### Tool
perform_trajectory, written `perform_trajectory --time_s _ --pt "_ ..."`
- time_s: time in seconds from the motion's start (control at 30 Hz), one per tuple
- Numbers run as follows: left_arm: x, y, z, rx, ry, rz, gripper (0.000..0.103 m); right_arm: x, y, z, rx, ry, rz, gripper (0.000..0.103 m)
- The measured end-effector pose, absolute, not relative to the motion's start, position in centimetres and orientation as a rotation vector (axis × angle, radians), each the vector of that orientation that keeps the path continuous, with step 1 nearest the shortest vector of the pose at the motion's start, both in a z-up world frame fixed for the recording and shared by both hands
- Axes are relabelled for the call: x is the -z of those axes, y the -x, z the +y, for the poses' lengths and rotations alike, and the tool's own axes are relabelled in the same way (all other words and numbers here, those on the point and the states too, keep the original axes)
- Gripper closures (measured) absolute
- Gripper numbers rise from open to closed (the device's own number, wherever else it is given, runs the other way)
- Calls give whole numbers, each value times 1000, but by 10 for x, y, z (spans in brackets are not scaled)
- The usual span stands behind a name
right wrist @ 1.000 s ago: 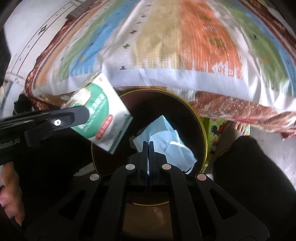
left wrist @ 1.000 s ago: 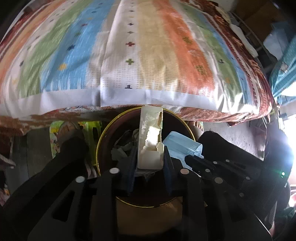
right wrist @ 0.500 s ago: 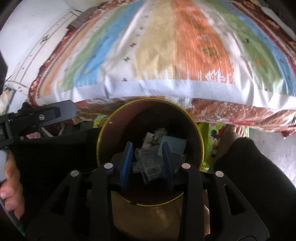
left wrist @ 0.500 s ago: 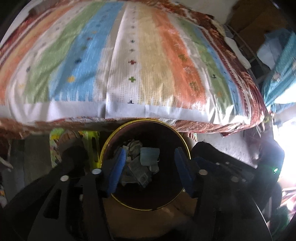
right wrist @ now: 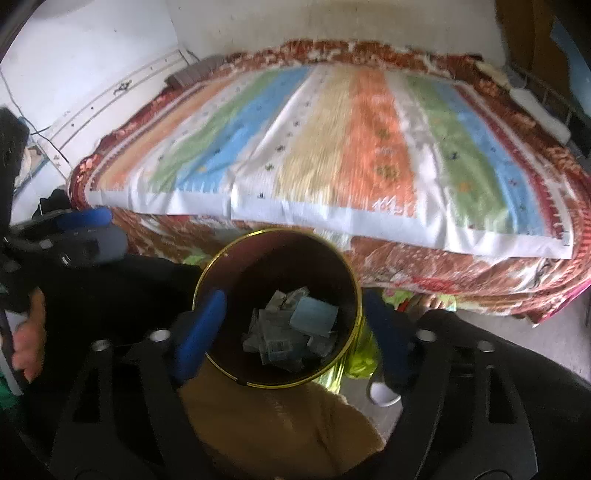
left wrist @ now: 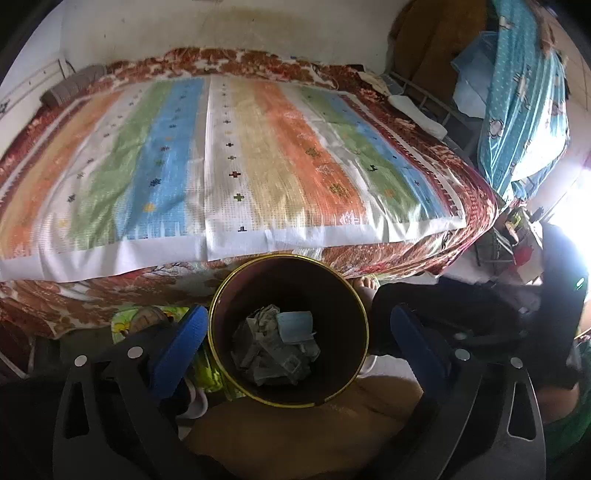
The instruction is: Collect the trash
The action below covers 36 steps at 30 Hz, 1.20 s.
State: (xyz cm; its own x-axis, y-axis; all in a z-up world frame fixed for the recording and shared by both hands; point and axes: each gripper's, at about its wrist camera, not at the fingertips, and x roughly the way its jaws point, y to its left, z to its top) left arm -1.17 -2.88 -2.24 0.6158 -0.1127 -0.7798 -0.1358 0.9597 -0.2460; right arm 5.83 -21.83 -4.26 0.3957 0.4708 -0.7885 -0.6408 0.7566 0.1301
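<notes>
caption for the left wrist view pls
Open left tool above the trash bin holding discarded trash, striped bedspread behind.

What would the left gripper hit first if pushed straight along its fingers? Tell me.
Most likely the trash pile at the bottom of the open bin. The left gripper, jaws wide and empty, points down into its mouth; depth is unclear, so the far inner wall is possible.

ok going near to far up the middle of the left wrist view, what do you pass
brown cloth bundle → round dark bin with a gold rim holding crumpled paper and a pale blue face mask → red-brown floral bedspread edge → striped white, blue, green and orange sheet → white wall
</notes>
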Motion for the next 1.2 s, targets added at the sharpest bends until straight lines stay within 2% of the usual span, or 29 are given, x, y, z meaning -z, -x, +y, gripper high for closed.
perform_trajectory --time_s 0.07,0.3,1.2 --pt "29 21 -32 -43 287 920 6 38 -48 -225 -726 207 896 9" --pt "29 41 -33 -96 237 836 6 34 -22 -237 -760 180 830 9" --pt "37 46 -33 -112 263 869 6 31 -16 -234 -821 145 803 9"
